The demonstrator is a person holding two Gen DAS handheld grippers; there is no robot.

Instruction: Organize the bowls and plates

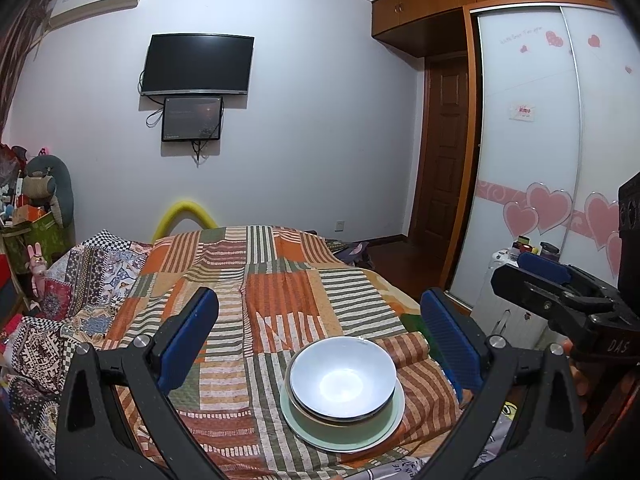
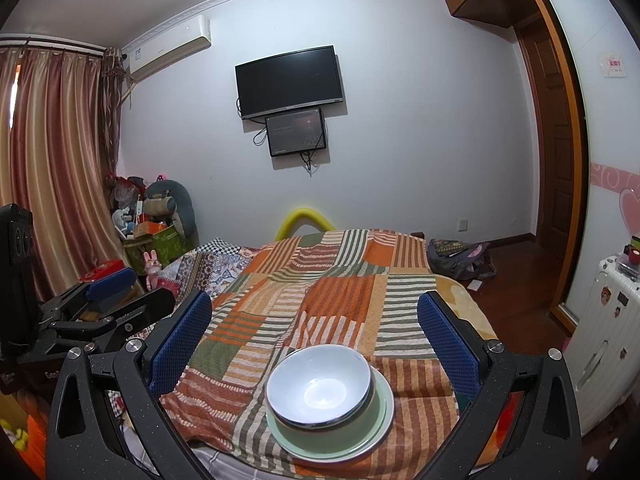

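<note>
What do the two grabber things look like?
Both look alike. The left gripper and right gripper each have two black, speckled plastic arms with triangle cut-outs and shiny silver bolts. Their fingers wear bumpy dark blue pads. Seen from the left wrist view, the right one carries white letters reading DAS.

home bedroom, bed (image 1: 280, 280), wardrobe (image 1: 528, 120), television (image 1: 198, 65)

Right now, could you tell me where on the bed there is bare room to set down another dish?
The striped quilt lies bare beyond the stacked white bowl and green plate, and to their left. The patterned blanket at the far left is rumpled. Both open tongs, left and right, flank the stack.
</note>
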